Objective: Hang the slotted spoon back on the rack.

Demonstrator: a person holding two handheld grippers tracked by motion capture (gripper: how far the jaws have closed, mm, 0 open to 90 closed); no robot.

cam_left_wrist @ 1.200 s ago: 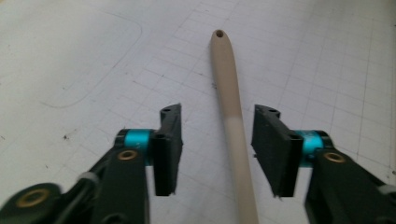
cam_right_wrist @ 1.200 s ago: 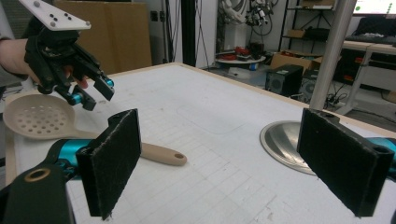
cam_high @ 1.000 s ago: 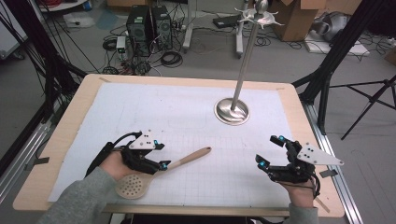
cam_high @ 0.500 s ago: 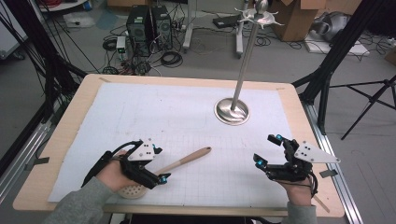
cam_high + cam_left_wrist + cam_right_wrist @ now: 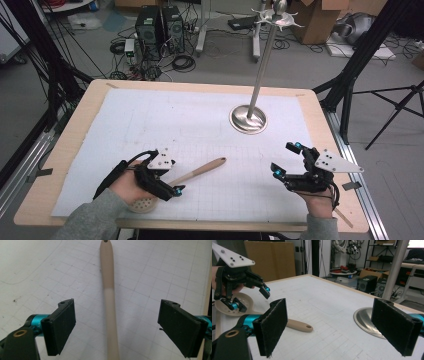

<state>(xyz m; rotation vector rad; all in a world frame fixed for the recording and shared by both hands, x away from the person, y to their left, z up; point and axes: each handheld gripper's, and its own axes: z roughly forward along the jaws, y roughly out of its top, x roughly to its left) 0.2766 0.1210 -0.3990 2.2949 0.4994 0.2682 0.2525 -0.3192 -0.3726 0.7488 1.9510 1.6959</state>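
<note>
A beige slotted spoon lies flat on the white paper, its handle (image 5: 200, 171) pointing up and right and its perforated bowl (image 5: 142, 204) partly under the person's left hand. My left gripper (image 5: 172, 182) hovers over the handle (image 5: 107, 277), open. Its jaws have just opened wide and eased in slightly, and they stand either side of the handle without touching it. My right gripper (image 5: 285, 159) rests open near the table's right front with nothing between its pads. From there I see the spoon (image 5: 297, 326) and the left gripper (image 5: 249, 299) above its bowl.
A metal stand with a round base (image 5: 248, 119) and a tall pole topped by hooks (image 5: 276, 15) is at the back right of the table; its base (image 5: 364, 320) lies just beyond my right gripper. The wooden table edge (image 5: 210, 226) runs close in front of both hands.
The left hand has shifted a little toward the front edge and now covers more of the spoon's bowl. The spoon and the right gripper have stayed put.
</note>
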